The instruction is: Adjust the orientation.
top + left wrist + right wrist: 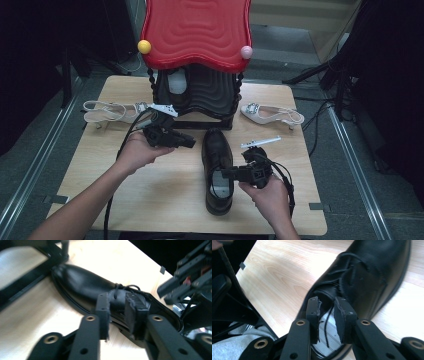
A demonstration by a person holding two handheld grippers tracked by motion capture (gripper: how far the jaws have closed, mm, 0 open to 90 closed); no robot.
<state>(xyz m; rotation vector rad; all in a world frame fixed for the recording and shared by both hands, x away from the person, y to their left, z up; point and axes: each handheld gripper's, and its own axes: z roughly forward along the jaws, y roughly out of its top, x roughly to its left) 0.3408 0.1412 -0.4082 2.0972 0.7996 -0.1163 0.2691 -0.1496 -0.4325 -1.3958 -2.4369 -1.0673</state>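
Right gripper (326,312) narrowly parted over black shoe (372,272) opening, lace between; left gripper (117,312) narrowly parted; shoe heel cut off.

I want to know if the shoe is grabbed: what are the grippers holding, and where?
Nothing clearly: the right gripper sits open over the black shoe opening, by a loose lace; the left gripper is open.

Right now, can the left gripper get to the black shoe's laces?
Probably yes. The left gripper sits just beside the black shoe, jaws open, with bare table between them. The laces lie right ahead of it; the right gripper is busy farther back at the heel opening.
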